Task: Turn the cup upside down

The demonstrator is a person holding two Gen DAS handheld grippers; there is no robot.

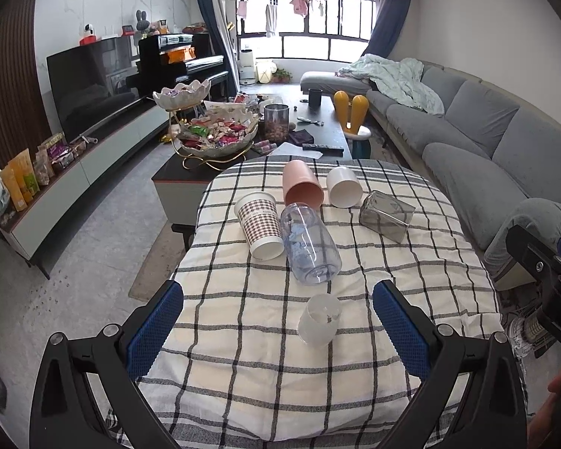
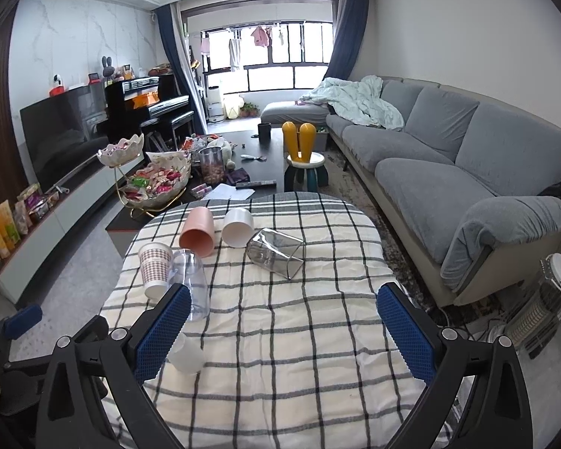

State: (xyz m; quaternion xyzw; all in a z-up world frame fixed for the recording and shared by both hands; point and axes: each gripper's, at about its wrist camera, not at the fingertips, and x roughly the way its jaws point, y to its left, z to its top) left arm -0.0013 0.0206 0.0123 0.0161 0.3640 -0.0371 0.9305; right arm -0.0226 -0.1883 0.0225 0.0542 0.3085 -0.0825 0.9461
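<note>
Currently both the left gripper (image 1: 278, 321) and right gripper (image 2: 280, 331) gape empty above the tabletop's (image 1: 243, 393) near edge, the frosted cup (image 1: 319, 320) upside down between the left fingers.

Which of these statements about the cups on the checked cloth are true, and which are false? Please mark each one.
1. The pink cup lies on its side. True.
2. The left hand-held gripper is shut on a cup. False: its jaws stand wide open and hold nothing.
3. The small frosted cup is nearest the left hand-held gripper. True.
4. The grey glass cup stands upright. False: it lies tipped on its side.
5. The right hand-held gripper is open. True.
6. The checked paper cup sits inside the white cup. False: they lie apart.
</note>
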